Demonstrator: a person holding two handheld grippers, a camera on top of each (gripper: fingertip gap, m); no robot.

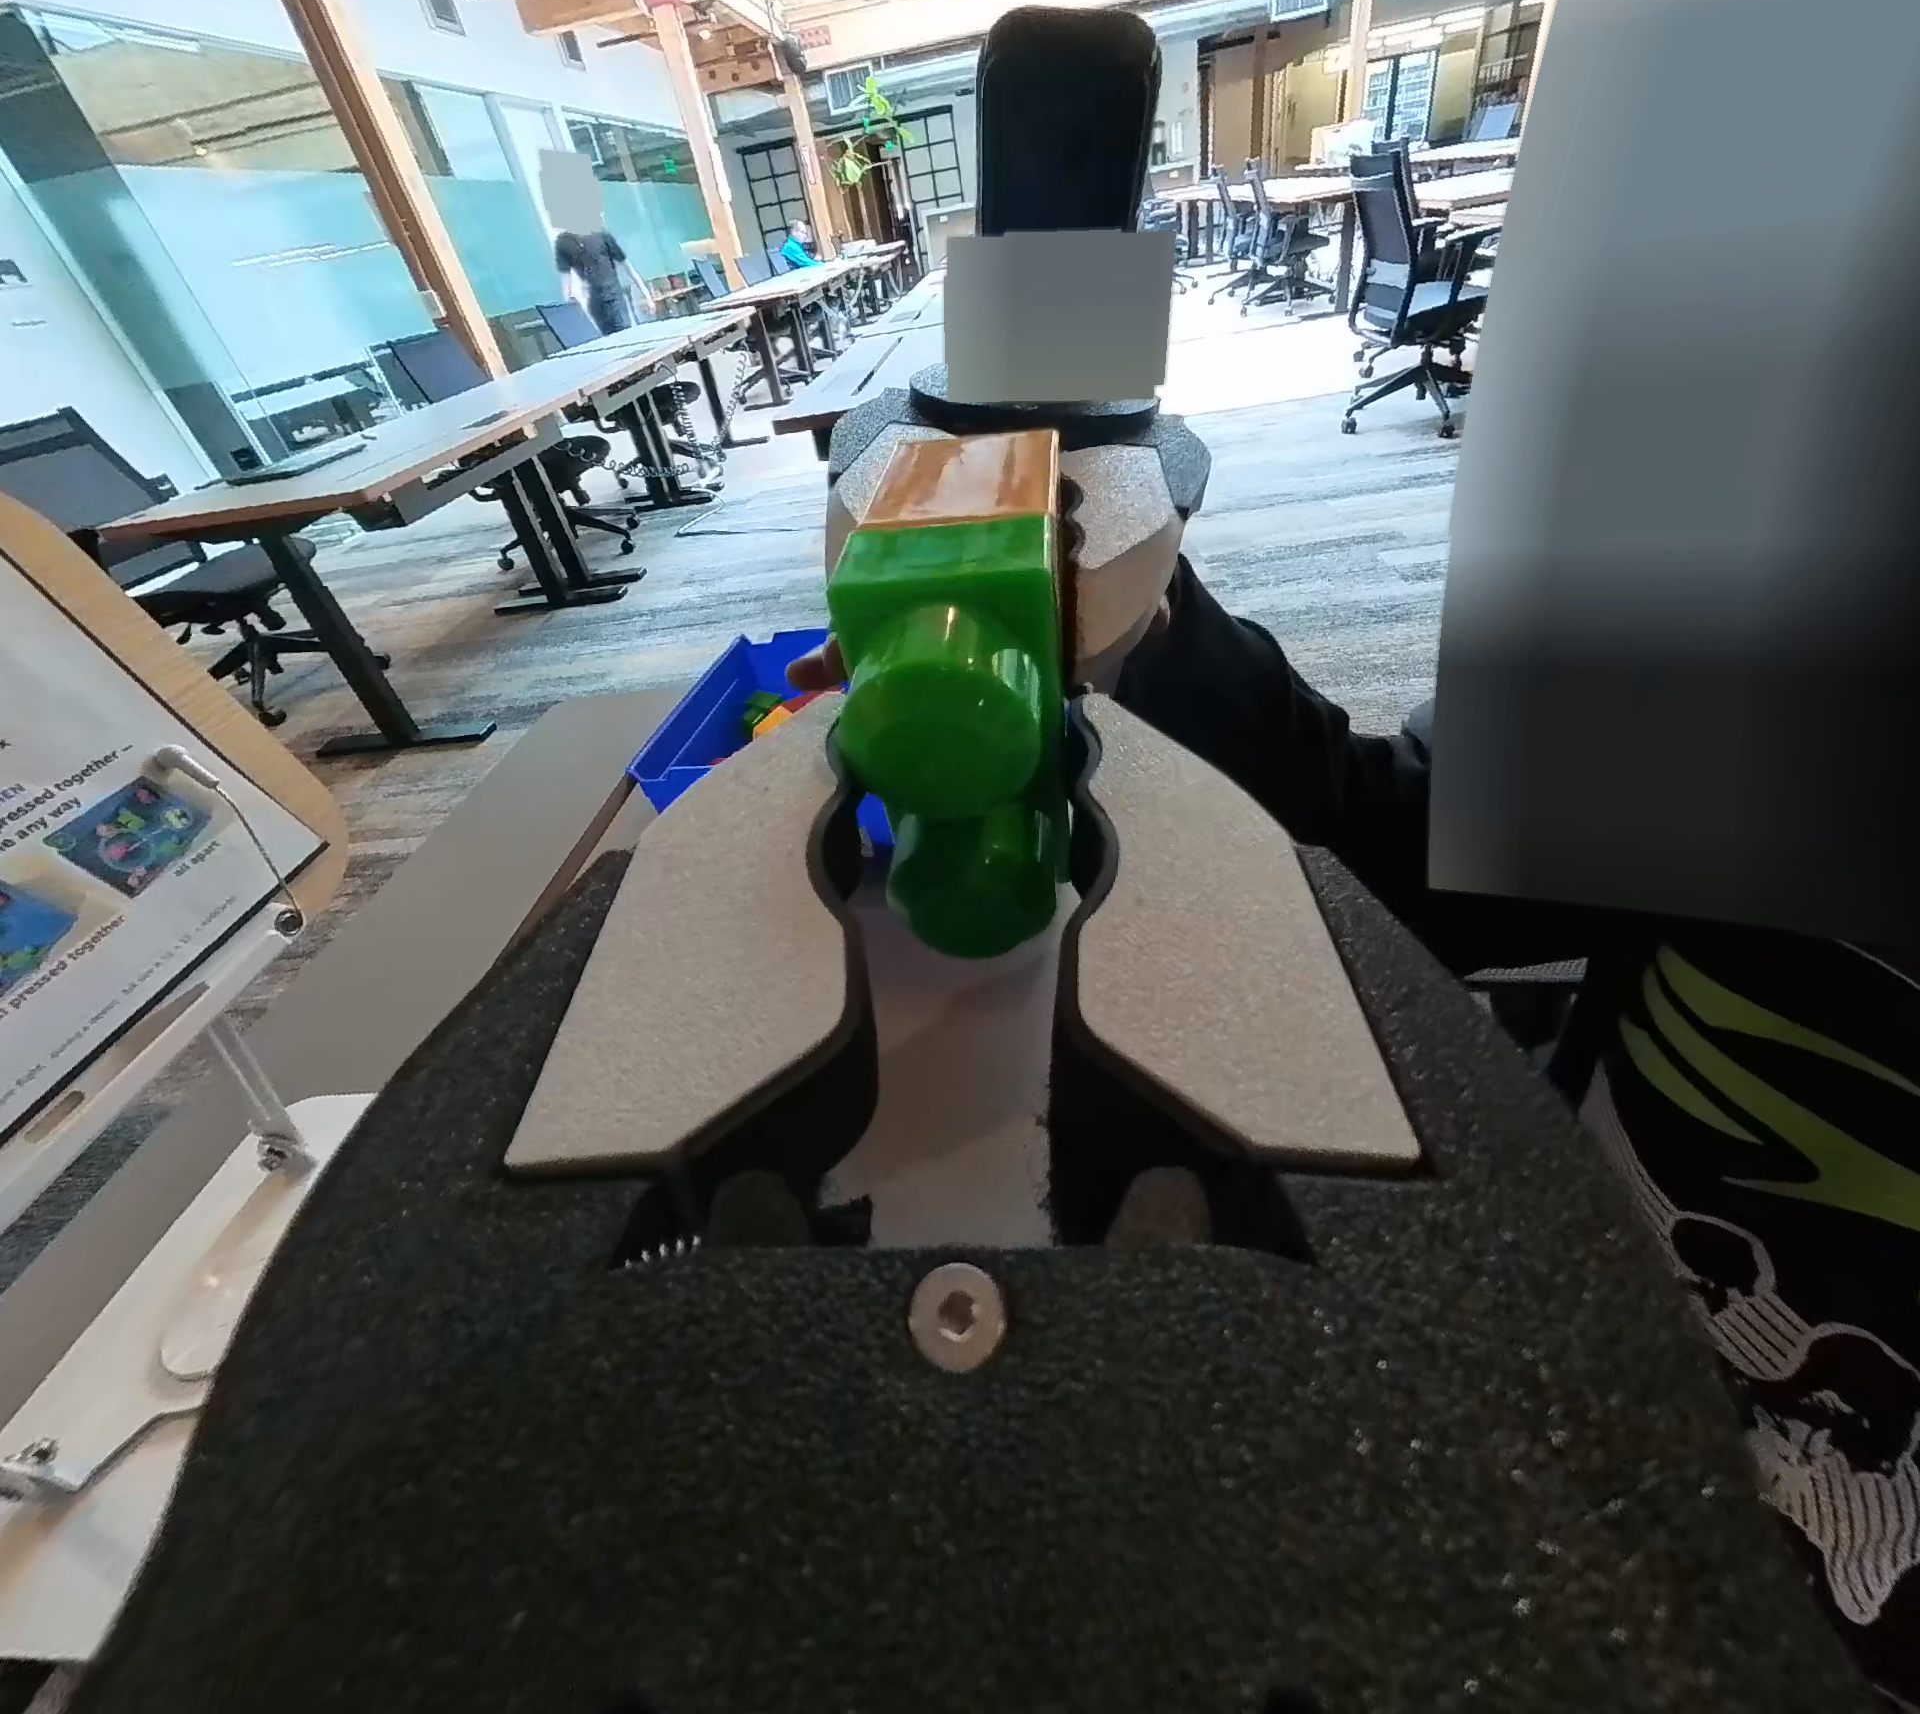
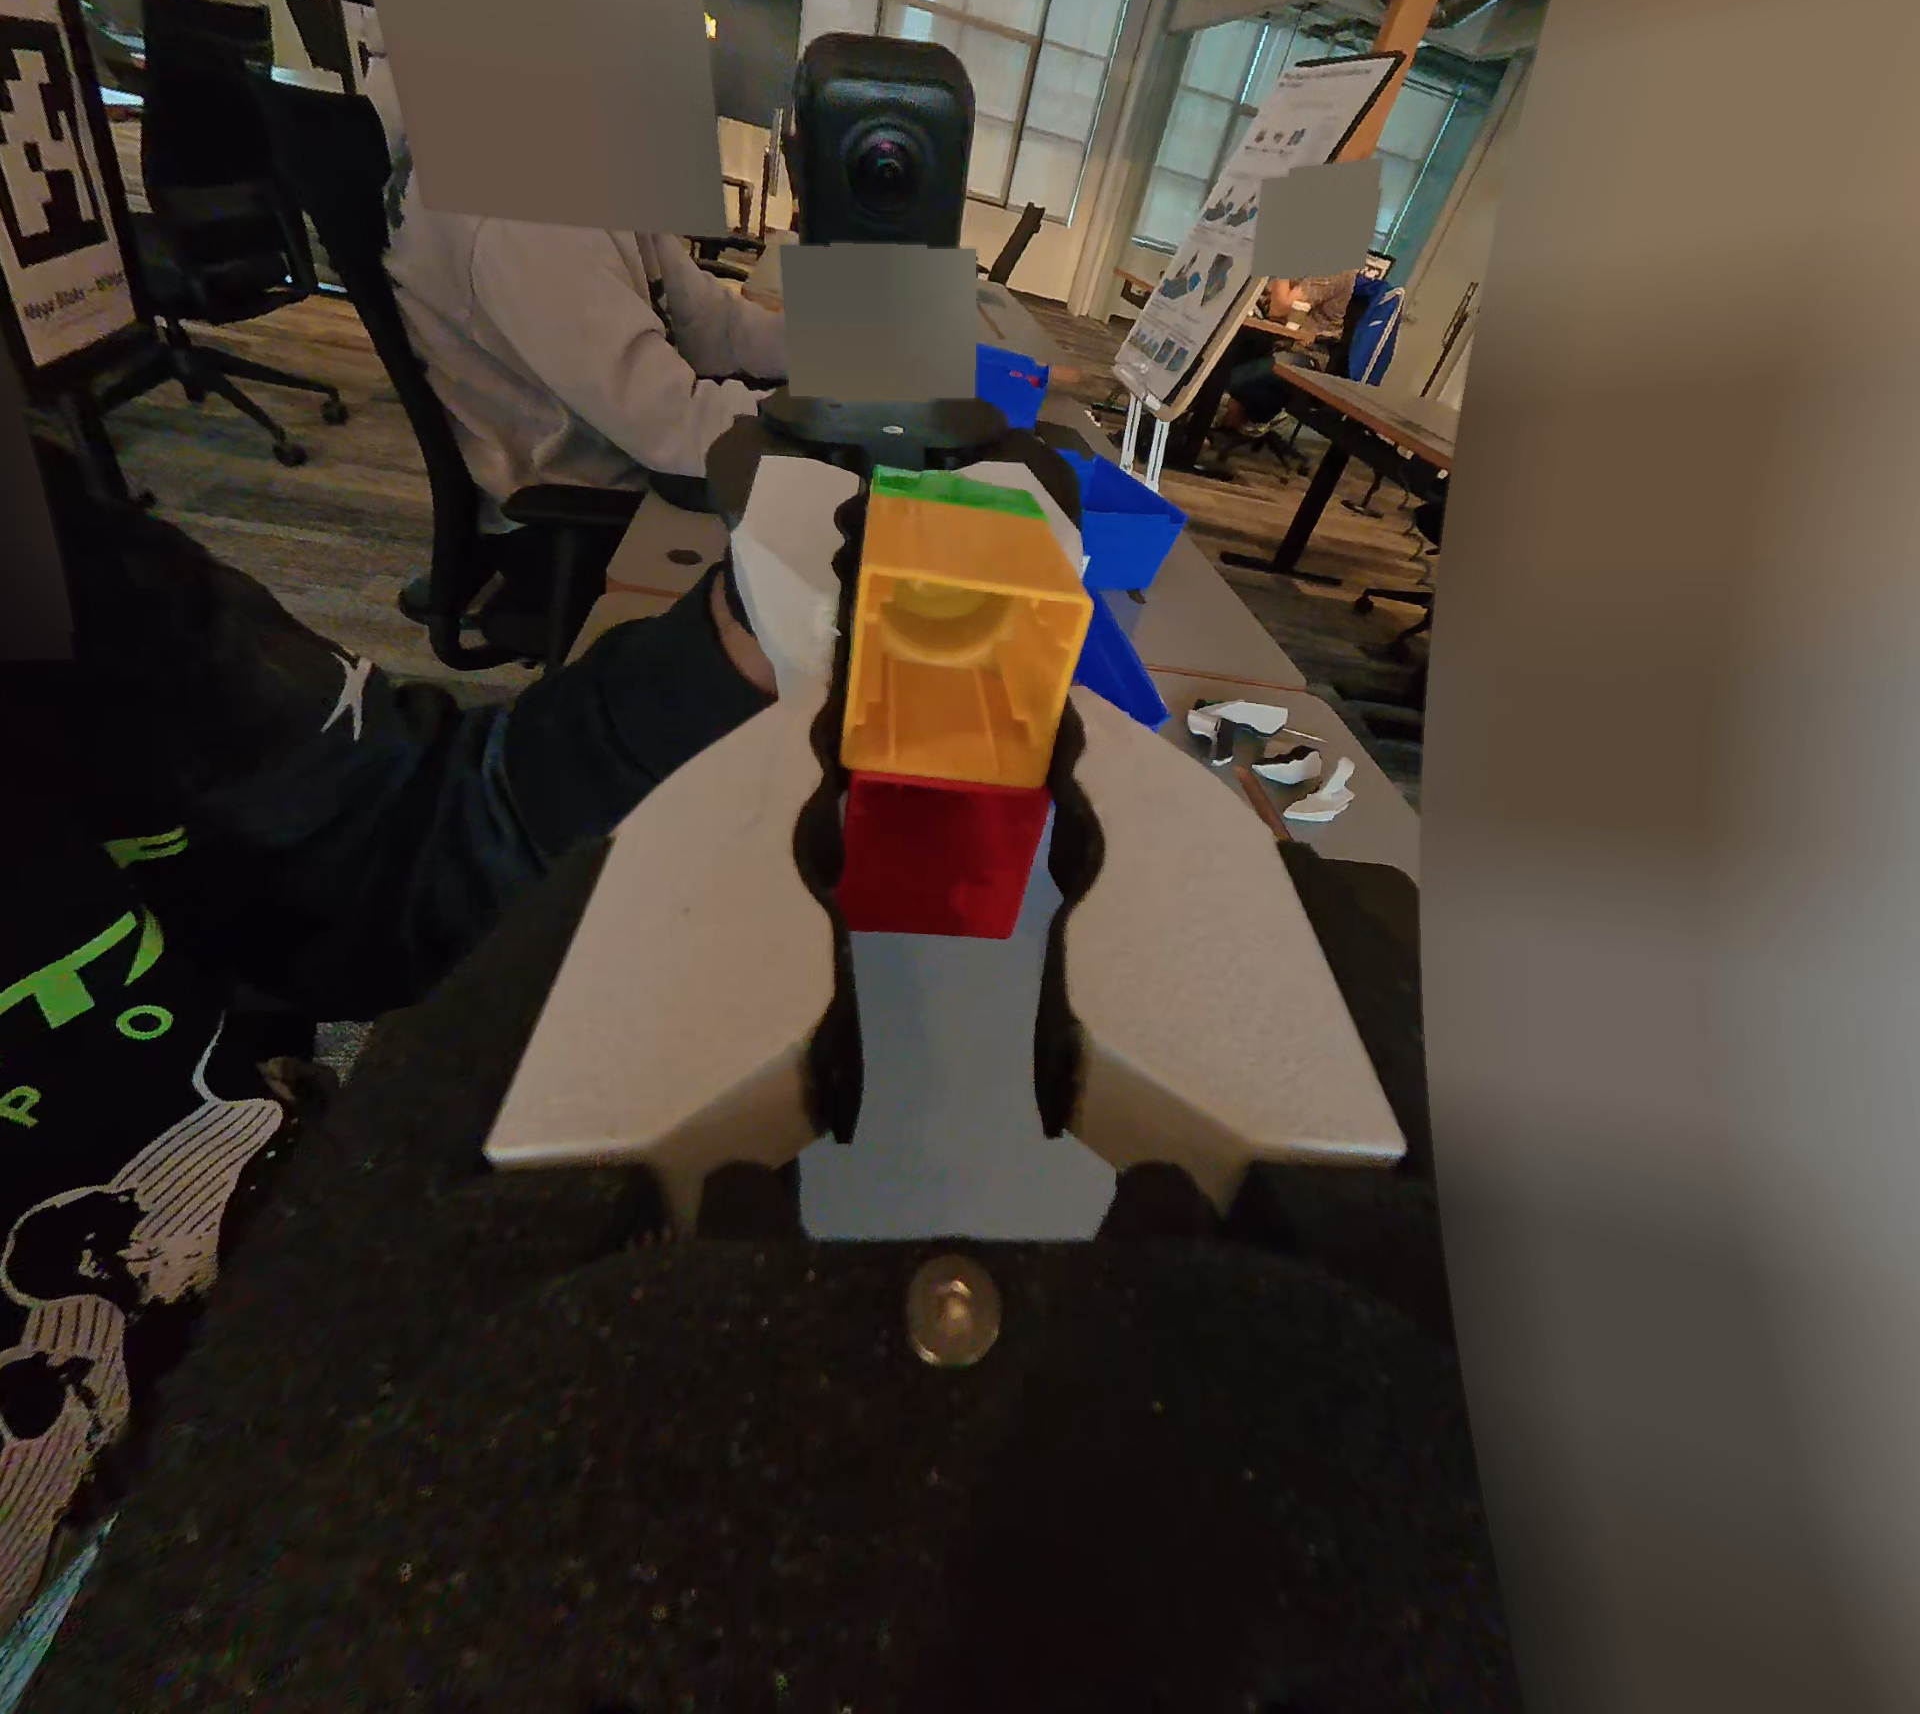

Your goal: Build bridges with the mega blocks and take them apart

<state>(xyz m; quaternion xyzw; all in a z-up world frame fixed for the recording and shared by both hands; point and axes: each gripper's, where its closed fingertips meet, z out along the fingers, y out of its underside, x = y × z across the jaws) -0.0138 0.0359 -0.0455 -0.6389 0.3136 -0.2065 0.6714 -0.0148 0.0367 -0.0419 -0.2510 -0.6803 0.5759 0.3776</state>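
Note:
The two grippers face each other in the air and hold one joined stack of blocks between them. In the left wrist view my left gripper (image 1: 956,771) is shut on a green block (image 1: 951,625) whose studs point at the camera. An orange block (image 1: 966,480) sits beyond it, between the right gripper's fingers (image 1: 1127,542). In the right wrist view my right gripper (image 2: 951,781) is shut on a red block (image 2: 935,854) and the orange block (image 2: 961,677), whose hollow underside faces the camera. The green block (image 2: 951,488) shows beyond, at the left gripper's finger (image 2: 790,542).
A blue bin (image 1: 707,729) with loose blocks stands on the grey table (image 1: 499,833) below; blue bins also show in the right wrist view (image 2: 1127,521). An instruction board (image 1: 114,885) stands at the left. White broken pieces (image 2: 1268,750) lie on the table. A black sleeve (image 2: 623,708) holds the far gripper. The tips of both grippers are at nearly the same place.

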